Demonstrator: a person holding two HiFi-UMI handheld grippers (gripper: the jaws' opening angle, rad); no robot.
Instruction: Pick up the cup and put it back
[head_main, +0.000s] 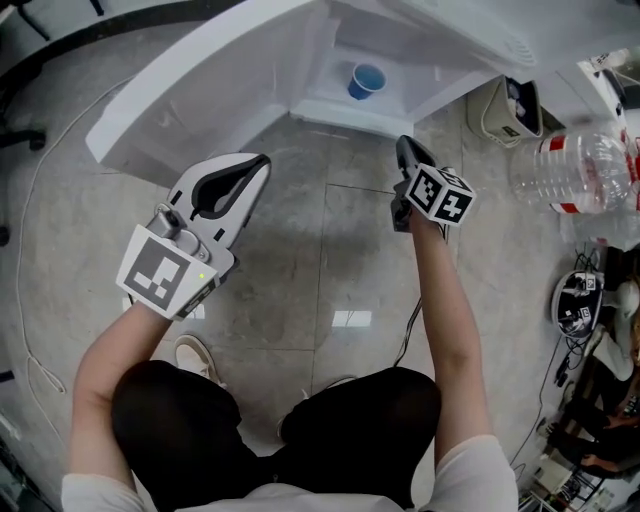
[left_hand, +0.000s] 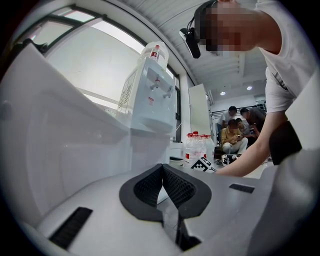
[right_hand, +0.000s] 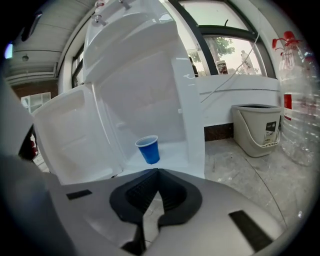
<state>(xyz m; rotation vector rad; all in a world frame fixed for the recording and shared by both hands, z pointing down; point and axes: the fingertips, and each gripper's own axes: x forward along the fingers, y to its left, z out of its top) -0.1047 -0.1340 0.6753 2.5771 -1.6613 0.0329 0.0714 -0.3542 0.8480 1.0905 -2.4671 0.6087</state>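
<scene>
A blue cup (head_main: 367, 80) stands upright on the floor of the white dispenser's open lower compartment (head_main: 330, 105). In the right gripper view the cup (right_hand: 148, 149) sits just beyond and above the jaw tips, apart from them. My right gripper (head_main: 404, 146) hovers short of the compartment, a little to the cup's right, and its tips (right_hand: 157, 171) meet with nothing between them. My left gripper (head_main: 258, 163) is held lower left of the compartment, facing the open door; it is shut and empty too (left_hand: 162, 167).
The compartment's white door (head_main: 190, 90) swings open to the left. A beige bin (head_main: 510, 110) and a large clear water bottle (head_main: 575, 170) stand on the tiled floor to the right. Cables and gear (head_main: 580, 300) lie further right. Small bottles (left_hand: 196, 147) and seated people (left_hand: 235, 135) are beyond.
</scene>
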